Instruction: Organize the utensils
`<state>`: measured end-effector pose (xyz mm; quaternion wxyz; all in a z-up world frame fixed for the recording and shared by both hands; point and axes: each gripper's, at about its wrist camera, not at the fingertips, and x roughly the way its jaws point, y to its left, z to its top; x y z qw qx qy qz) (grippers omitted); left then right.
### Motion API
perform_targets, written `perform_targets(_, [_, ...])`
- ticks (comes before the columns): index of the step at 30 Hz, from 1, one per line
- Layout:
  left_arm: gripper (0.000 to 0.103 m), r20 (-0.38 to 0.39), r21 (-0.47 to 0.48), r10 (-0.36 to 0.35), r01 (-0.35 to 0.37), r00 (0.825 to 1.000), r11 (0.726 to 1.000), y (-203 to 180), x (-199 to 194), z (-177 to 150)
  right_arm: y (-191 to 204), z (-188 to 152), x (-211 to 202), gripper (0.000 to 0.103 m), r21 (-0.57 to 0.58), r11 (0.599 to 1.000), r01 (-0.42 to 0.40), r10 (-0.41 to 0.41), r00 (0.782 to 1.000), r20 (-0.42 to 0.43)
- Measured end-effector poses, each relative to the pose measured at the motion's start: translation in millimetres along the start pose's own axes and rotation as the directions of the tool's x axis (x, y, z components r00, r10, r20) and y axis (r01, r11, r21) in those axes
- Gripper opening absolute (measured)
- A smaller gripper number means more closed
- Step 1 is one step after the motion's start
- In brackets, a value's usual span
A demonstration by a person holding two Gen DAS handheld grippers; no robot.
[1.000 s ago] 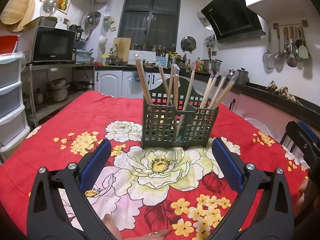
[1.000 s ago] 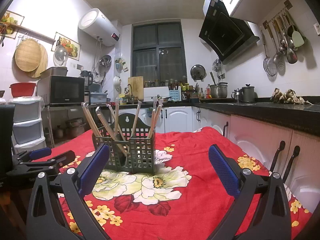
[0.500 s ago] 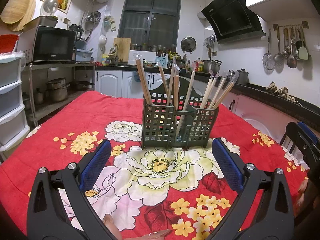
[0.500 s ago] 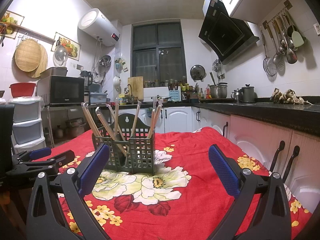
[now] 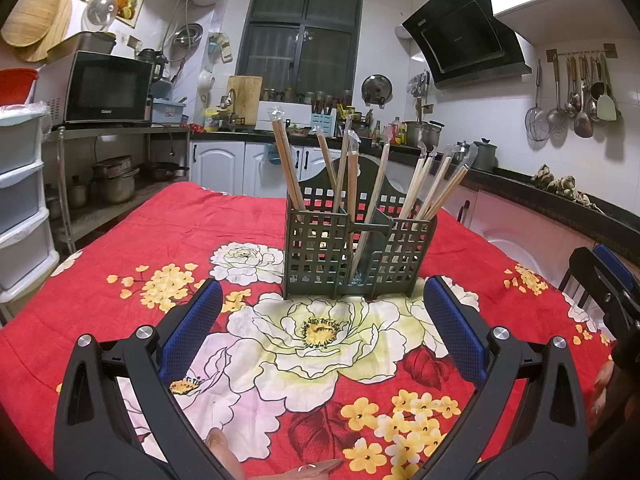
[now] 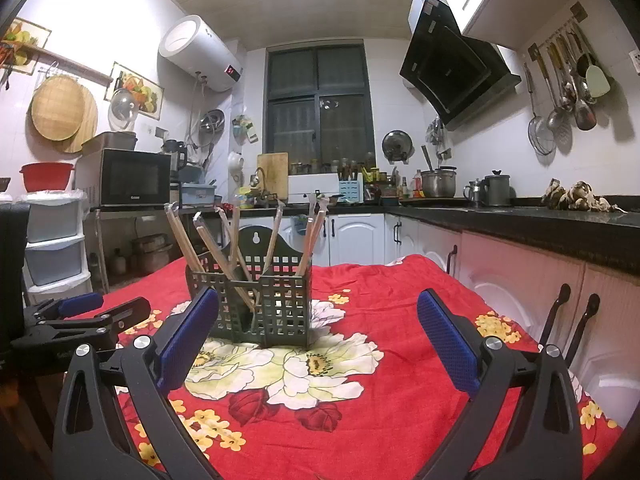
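Note:
A dark green lattice utensil holder [image 5: 356,254] stands on the red flowered tablecloth [image 5: 120,248], with several wrapped wooden chopsticks [image 5: 288,172] leaning in its compartments. My left gripper [image 5: 322,320] rests open on the near side of the holder, nothing between its blue pads. The right wrist view shows the same holder [image 6: 256,304] ahead and to the left, its chopsticks [image 6: 188,240] fanned out. My right gripper [image 6: 318,336] is open and holds nothing. The left gripper [image 6: 88,316] lies low at the left edge of that view, and the right gripper [image 5: 608,280] at the right edge of the left view.
Plastic drawers [image 5: 20,200] and a microwave [image 5: 104,88] on a rack stand to the left. White cabinets [image 6: 500,276] under a dark counter run along the right. A chair back [image 6: 572,320] rises at the table's right edge. Fingertips [image 5: 224,448] show below the left gripper.

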<state>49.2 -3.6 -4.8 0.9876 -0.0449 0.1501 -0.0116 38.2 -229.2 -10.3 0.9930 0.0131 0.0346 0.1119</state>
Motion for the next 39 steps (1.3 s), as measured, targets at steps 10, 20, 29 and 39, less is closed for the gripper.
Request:
perform_targets(10, [0.093, 0.000, 0.000, -0.001, 0.001, 1.000, 1.000, -1, 0, 0, 0, -1, 0, 0.097, 0.000, 1.000, -0.001, 0.001, 1.000, -0.001])
perform_targets(20, [0.093, -0.010, -0.002, -0.034, 0.034, 0.999, 0.999, -4, 3, 3, 0, -1, 0, 0.097, -0.001, 1.000, 0.000, 0.000, 1.000, -0.003])
perform_targets(29, [0.093, -0.040, -0.036, -0.043, 0.042, 0.998, 0.998, 1, 11, 1, -3, -1, 3, 0.097, 0.008, 1.000, 0.005, -0.004, 1.000, -0.014])
perform_targets(39, [0.093, -0.373, -0.004, 0.222, -0.240, 0.901, 0.971, 91, 93, 41, -83, 18, 101, 0.097, 0.012, 0.983, 0.183, -0.163, 0.899, -0.406])
